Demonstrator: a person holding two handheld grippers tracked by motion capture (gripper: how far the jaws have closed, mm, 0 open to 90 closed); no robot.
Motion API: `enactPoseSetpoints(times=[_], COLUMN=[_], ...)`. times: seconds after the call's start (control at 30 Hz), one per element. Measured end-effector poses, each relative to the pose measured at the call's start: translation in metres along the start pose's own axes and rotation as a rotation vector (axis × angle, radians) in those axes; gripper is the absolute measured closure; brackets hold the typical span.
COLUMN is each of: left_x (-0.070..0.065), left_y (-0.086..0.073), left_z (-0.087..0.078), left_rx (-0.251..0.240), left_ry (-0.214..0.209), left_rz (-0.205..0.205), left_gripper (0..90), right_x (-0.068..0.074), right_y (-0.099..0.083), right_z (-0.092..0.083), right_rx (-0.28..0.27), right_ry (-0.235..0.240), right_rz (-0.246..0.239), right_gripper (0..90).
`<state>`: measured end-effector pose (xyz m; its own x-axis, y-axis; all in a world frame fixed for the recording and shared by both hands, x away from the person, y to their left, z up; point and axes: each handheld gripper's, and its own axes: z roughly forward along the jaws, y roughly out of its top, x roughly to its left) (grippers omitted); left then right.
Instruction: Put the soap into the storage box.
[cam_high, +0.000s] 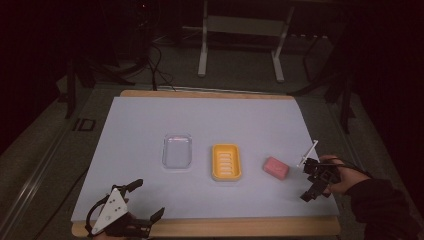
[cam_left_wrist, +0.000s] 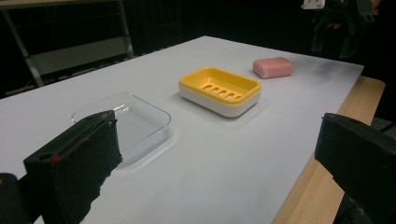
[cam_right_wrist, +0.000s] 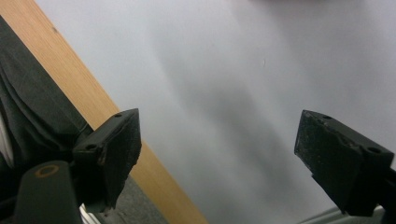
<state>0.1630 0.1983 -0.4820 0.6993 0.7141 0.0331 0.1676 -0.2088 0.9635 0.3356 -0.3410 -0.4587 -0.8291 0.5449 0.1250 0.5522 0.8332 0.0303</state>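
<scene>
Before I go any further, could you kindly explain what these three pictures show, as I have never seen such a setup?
There is no machine here: a person holds a pair of hand-held tongs in each hand. The high view looks down on the table, covered by a pale sheet. The left tongs rest at the near edge; the right tongs hover beside a pink soap bar. The other two pictures come from cameras riding on each pair of tongs, looking along their black jaws. On the sheet lie a clear lid, a yellow soap dish and the soap. Both tongs stand open and hold nothing.
</scene>
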Motion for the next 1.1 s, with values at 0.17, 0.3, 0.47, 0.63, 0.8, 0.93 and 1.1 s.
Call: enactPoseSetpoints(times=[0.17, 0.3, 0.47, 0.63, 0.8, 0.93, 1.1], left_x=[0.0, 0.0, 0.0, 0.0, 0.0, 0.0, -0.001], left_y=[0.0, 0.0, 0.0, 0.0, 0.0, 0.0, 0.0], left_z=[0.0, 0.0, 0.0, 0.0, 0.001, 0.001, 0.001], left_rx=[0.002, 0.001, 0.001, 0.003, 0.006, 0.007, 0.009], left_ry=[-0.002, -0.003, -0.004, -0.007, -0.009, -0.011, -0.014], left_rz=[0.0, 0.0, 0.001, 0.002, 0.003, 0.005, 0.006], left_gripper=[0.5, 0.5, 0.5, 0.5, 0.6, 0.5, 0.6], right_x=[0.0, 0.0, -0.001, -0.005, -0.011, -0.014, -0.016], right_y=[0.008, 0.016, 0.027, 0.035, 0.043, 0.05, 0.06], right_z=[-0.001, -0.001, 0.001, 0.001, -0.001, 0.0, 0.002], right_rx=[-0.022, -0.018, -0.025, -0.045, -0.089, -0.107, -0.13], right_ry=[-0.008, -0.034, -0.045, -0.061, -0.065, -0.073, -0.073], right_rz=[-0.04, -0.049, -0.072, -0.075, -0.069, -0.064, -0.077], right_gripper=[13.4, 13.0, 13.5, 17.3, 20.9, 20.7, 20.2])
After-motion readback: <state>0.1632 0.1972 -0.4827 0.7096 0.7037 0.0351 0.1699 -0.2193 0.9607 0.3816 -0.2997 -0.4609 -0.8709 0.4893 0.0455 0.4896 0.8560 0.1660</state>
